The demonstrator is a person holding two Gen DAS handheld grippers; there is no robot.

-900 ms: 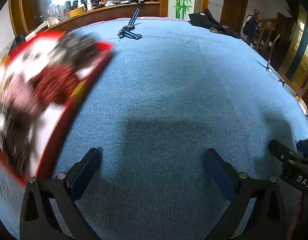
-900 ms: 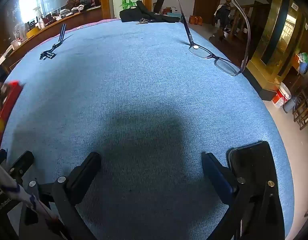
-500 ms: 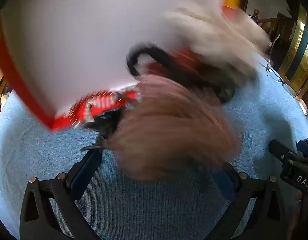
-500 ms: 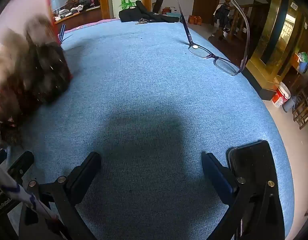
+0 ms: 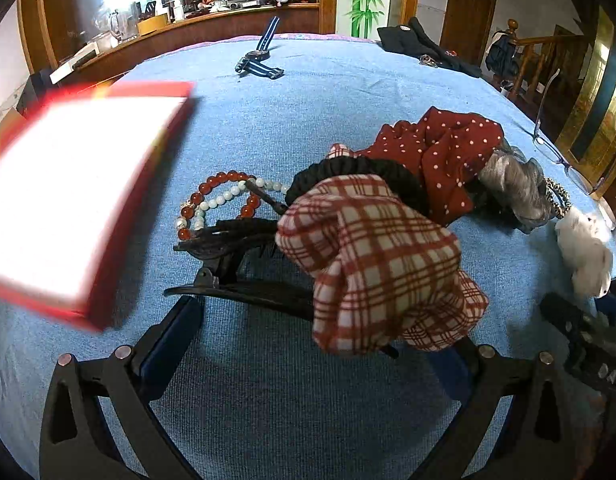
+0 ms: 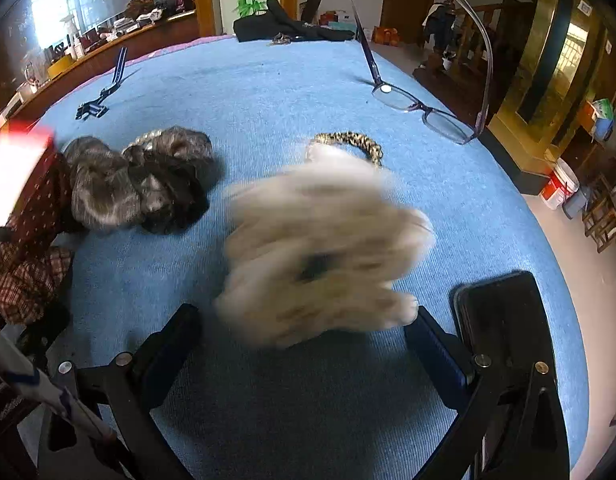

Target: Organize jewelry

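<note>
So the whole pile got dumped out since a second ago, when the blue surface (image 5: pixel 348 92) ahead of both tools was bare. Now one plaid scrunchie (image 5: pixel 372 264) lies between the fingers of the left tool (image 5: pixel 308 344), on top of one black claw clip (image 5: pixel 236 248). Behind it: one black scrunchie (image 5: pixel 348 172), one red polka-dot scrunchie (image 5: pixel 440 152), one grey furry one (image 5: pixel 516 184), plus two bead bracelets, one red (image 5: pixel 224 192) and one pearly (image 5: pixel 220 200), overlapping. One red-edged box (image 5: pixel 68 204) is off to the left, blurred. One white fluffy thing (image 6: pixel 320 256), also blurred, sits ahead of the right tool (image 6: pixel 304 324), touching a leopard-print hair tie (image 6: pixel 356 140). Further out, one pair of glasses (image 6: pixel 424 108) and one striped watch (image 5: pixel 260 60). Both tools are spread wide, gripping nothing
</note>
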